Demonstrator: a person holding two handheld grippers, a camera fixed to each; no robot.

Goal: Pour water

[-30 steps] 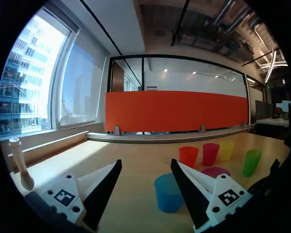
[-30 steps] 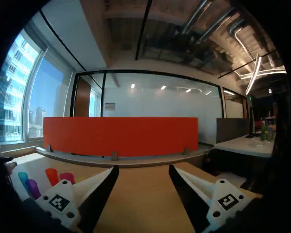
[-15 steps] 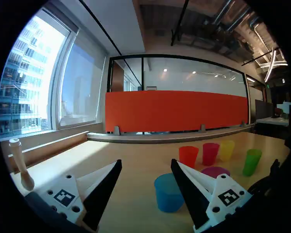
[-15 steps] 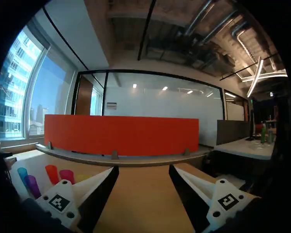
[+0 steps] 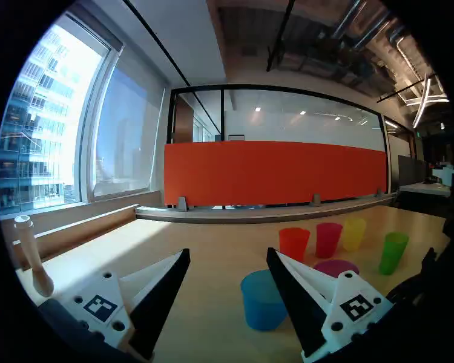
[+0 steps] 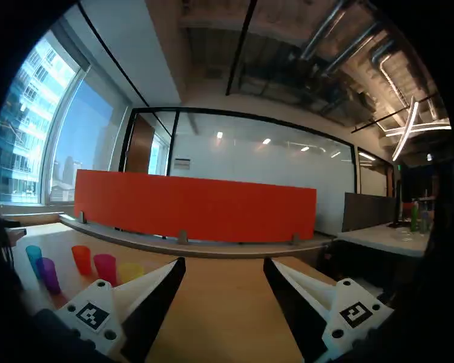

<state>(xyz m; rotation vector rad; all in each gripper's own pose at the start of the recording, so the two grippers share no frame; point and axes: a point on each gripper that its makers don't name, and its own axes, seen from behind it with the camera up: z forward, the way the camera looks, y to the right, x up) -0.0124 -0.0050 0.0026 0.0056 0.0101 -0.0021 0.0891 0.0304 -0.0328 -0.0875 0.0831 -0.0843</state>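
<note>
Several coloured plastic cups stand on a light wooden table (image 5: 215, 242). In the left gripper view a blue cup (image 5: 260, 300) stands closest, partly behind my right finger, with a purple cup (image 5: 336, 267) just past it. Farther back stand an orange cup (image 5: 294, 243), a magenta cup (image 5: 328, 239), a yellow cup (image 5: 354, 234) and a green cup (image 5: 393, 253). My left gripper (image 5: 227, 251) is open and empty, low over the table. My right gripper (image 6: 224, 261) is open and empty too. Its view has the blue cup (image 6: 33, 256), purple cup (image 6: 49, 275), orange cup (image 6: 82, 259), magenta cup (image 6: 106, 268) and yellow cup (image 6: 130, 272) at far left.
An orange divider panel (image 5: 275, 172) runs along the table's far edge. A wooden peg (image 5: 31, 254) stands at the left by the window ledge. A second desk (image 6: 384, 233) with bottles (image 6: 414, 216) lies to the right across a gap.
The right gripper view has shifted, so the cups now sit higher and farther in from the left edge, with the yellow cup showing. The left gripper has stayed still.
</note>
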